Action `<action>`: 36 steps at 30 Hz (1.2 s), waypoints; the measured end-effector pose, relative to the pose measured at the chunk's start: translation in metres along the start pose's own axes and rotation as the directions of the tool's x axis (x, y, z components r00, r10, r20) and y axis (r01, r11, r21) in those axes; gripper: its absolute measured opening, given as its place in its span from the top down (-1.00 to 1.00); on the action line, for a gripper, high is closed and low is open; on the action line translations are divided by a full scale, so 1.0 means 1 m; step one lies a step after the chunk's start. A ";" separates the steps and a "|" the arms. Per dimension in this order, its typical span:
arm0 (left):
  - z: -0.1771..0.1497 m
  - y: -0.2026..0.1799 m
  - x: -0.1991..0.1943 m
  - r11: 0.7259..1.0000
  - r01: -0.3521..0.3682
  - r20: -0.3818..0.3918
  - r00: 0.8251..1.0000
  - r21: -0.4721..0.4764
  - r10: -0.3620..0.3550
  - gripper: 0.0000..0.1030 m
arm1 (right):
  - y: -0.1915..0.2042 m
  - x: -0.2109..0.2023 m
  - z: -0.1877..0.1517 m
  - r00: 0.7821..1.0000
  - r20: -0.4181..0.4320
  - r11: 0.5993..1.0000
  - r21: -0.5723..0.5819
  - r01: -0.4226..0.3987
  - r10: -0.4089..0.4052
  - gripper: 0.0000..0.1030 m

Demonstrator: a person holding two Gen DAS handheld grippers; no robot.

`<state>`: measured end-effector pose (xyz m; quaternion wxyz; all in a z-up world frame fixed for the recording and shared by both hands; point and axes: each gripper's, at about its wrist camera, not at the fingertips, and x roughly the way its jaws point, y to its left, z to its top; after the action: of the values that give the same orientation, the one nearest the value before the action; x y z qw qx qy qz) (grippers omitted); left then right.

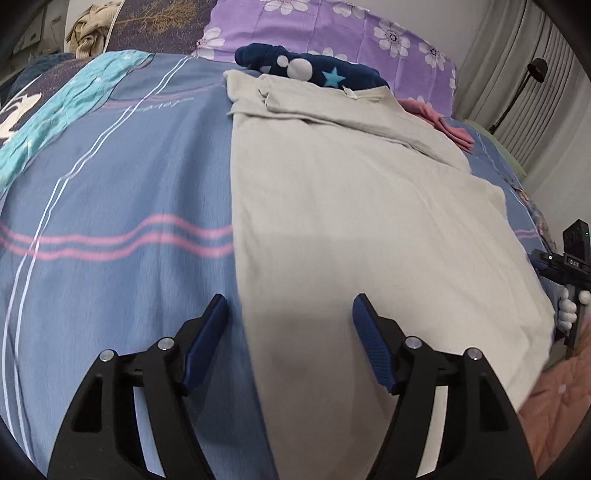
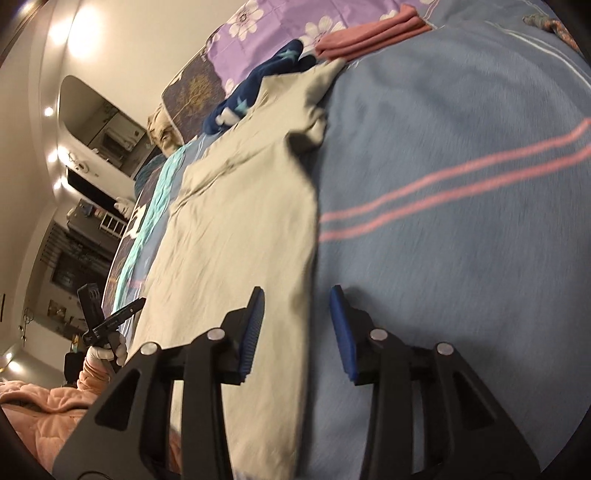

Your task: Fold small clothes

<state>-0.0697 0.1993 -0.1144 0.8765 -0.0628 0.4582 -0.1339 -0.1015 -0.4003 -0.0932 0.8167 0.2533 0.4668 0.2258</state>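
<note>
A pale beige shirt (image 1: 351, 192) lies flat on the blue bedspread (image 1: 110, 184), with one side folded over near its collar. My left gripper (image 1: 290, 306) is open and empty, straddling the shirt's left edge near the hem. In the right wrist view the shirt (image 2: 236, 221) runs up the left half. My right gripper (image 2: 297, 299) is open and empty, straddling the shirt's right edge near the hem. The right gripper's body (image 1: 570, 258) shows at the far right of the left wrist view, and the left gripper's body (image 2: 107, 321) shows at the left of the right wrist view.
A navy starred garment (image 1: 310, 68) lies beyond the collar. A folded pink garment (image 1: 439, 118) lies at the back right, also in the right wrist view (image 2: 369, 37). A purple flowered pillow (image 1: 332, 33) sits at the bed's head. A turquoise cloth (image 1: 55, 118) lies at the left.
</note>
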 end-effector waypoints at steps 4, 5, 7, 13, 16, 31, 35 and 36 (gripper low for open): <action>-0.024 0.002 -0.019 0.997 0.059 -0.030 0.998 -0.041 -0.060 -0.36 | 0.007 -0.007 -0.028 1.000 -0.015 1.000 -0.006 -0.012 0.012 0.25; -0.031 0.001 -0.023 0.996 0.078 -0.037 0.996 -0.045 -0.079 -0.36 | 0.007 -0.011 -0.039 1.000 -0.015 1.000 -0.001 -0.018 0.018 0.25; -0.045 -0.001 -0.031 0.993 0.112 -0.046 0.993 -0.038 -0.113 -0.36 | 0.004 -0.018 -0.055 0.999 -0.015 1.000 0.013 -0.028 0.028 0.25; -0.063 0.000 -0.040 0.973 0.218 -0.039 0.974 -0.080 -0.222 -0.37 | -0.002 -0.025 -0.080 0.995 -0.012 0.993 0.058 -0.102 0.102 0.20; -0.056 0.004 -0.032 0.955 0.279 -0.010 0.960 -0.098 -0.281 -0.38 | 0.003 -0.010 -0.068 0.987 -0.023 0.986 0.055 -0.160 0.161 0.21; 0.002 -0.028 -0.084 0.893 0.425 0.310 0.877 -0.146 -0.367 0.96 | 0.043 -0.034 -0.018 0.956 0.108 0.961 -0.010 -0.275 0.274 0.95; 0.031 -0.051 -0.128 0.876 0.479 0.442 0.800 -0.062 -0.406 0.96 | 0.089 -0.102 0.000 0.909 0.261 0.941 -0.187 -0.282 0.324 0.95; 0.034 -0.056 -0.141 0.864 0.501 0.475 0.771 -0.040 -0.425 0.96 | 0.097 -0.115 -0.001 0.907 0.287 0.943 -0.217 -0.251 0.307 0.95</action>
<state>-0.1284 0.1860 0.0286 0.8894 -0.2753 0.2221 -0.2897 -0.1683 -0.3952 0.0417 0.8591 0.2777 0.2667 0.3373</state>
